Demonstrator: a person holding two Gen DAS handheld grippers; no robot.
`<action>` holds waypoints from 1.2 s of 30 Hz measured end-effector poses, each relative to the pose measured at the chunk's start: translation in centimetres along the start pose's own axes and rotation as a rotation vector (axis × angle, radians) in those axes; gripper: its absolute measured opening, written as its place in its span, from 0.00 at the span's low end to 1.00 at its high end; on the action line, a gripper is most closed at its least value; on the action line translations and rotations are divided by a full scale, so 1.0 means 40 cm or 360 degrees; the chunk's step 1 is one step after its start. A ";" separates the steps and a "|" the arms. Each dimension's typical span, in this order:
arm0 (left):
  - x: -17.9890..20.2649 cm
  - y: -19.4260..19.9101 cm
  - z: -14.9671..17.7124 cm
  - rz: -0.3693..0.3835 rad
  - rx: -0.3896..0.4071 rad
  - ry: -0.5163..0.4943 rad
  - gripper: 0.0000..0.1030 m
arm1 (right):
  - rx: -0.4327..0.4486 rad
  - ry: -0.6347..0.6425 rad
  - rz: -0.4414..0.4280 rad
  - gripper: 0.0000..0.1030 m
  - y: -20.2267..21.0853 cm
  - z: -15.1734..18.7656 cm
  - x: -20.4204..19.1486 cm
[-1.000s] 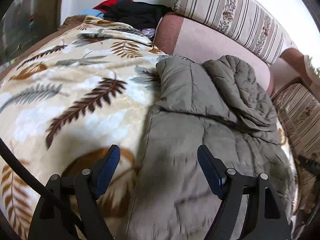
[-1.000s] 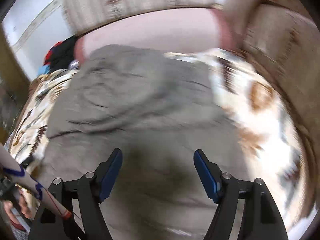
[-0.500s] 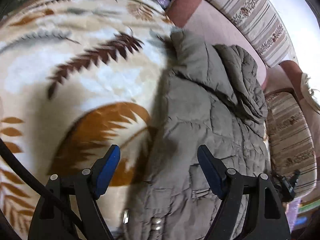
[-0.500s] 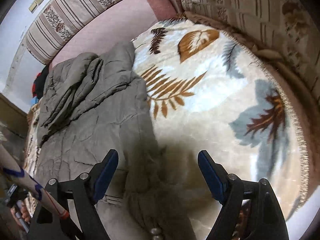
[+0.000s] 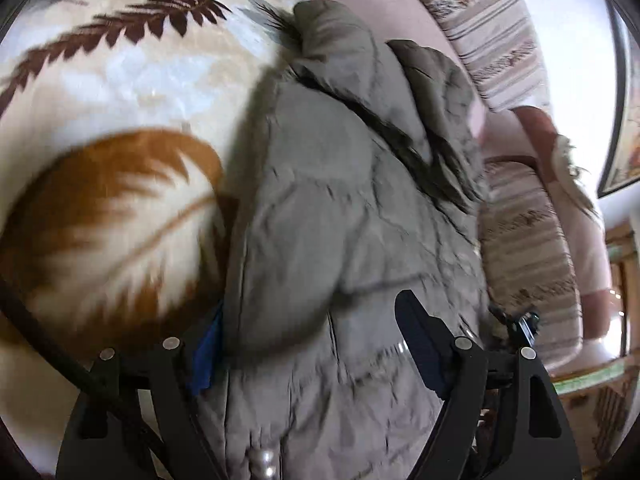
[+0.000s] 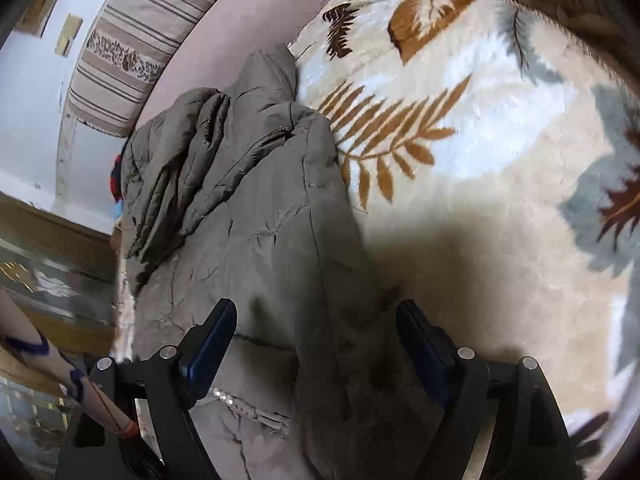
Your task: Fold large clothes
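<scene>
A large grey-olive padded jacket (image 5: 344, 208) lies on a leaf-patterned fleece blanket (image 5: 100, 120). In the left wrist view my left gripper (image 5: 316, 356) is open, with the jacket's near left edge bulging up between its blue-padded fingers and partly hiding the left pad. In the right wrist view the jacket (image 6: 248, 208) lies with its right edge folded into a ridge. My right gripper (image 6: 316, 352) is open and straddles that ridge at the near hem. Metal snaps (image 6: 224, 396) show on the hem.
The blanket (image 6: 500, 160) covers a sofa seat. Striped cushions (image 5: 492, 28) and a pink backrest (image 6: 240, 28) stand behind the jacket. A striped armrest (image 5: 532, 256) is to the right in the left view. A framed picture (image 5: 628, 120) hangs on the wall.
Both grippers have come down and closer to the jacket's near hem. The jacket's side edges now rise between the open fingers of each gripper.
</scene>
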State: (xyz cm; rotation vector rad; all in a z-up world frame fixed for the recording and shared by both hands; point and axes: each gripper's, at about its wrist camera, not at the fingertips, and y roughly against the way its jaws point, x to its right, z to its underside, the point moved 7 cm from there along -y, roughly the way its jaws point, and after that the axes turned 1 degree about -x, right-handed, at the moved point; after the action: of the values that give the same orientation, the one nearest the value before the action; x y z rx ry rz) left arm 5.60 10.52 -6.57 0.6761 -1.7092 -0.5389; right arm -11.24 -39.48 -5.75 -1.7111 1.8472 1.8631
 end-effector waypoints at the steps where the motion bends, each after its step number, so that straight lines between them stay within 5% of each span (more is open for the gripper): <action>1: 0.000 0.006 0.017 0.0045 -0.0005 0.0016 0.76 | -0.0014 -0.0021 -0.0052 0.84 0.001 0.004 -0.001; 9: 0.017 0.043 0.137 0.0287 -0.0010 0.0131 0.76 | -0.0119 -0.0092 -0.0296 0.83 0.024 0.074 0.001; 21: 0.065 0.033 0.235 0.0442 -0.0082 0.0031 0.76 | -0.0223 -0.0038 -0.0536 0.79 0.079 0.204 0.003; 31: 0.091 -0.009 0.265 0.0263 -0.0116 -0.0073 0.76 | -0.0322 -0.0005 -0.0622 0.75 0.045 0.314 -0.024; 36: 0.101 -0.017 0.268 0.0161 -0.0070 -0.0064 0.76 | -0.0354 0.0065 -0.0490 0.67 0.010 0.352 -0.048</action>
State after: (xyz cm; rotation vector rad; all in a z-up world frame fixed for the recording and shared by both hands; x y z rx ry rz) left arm -5.43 7.31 -6.65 0.5475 -1.7540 -0.5201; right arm -19.80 -28.41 -8.31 -1.9788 1.3309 1.9732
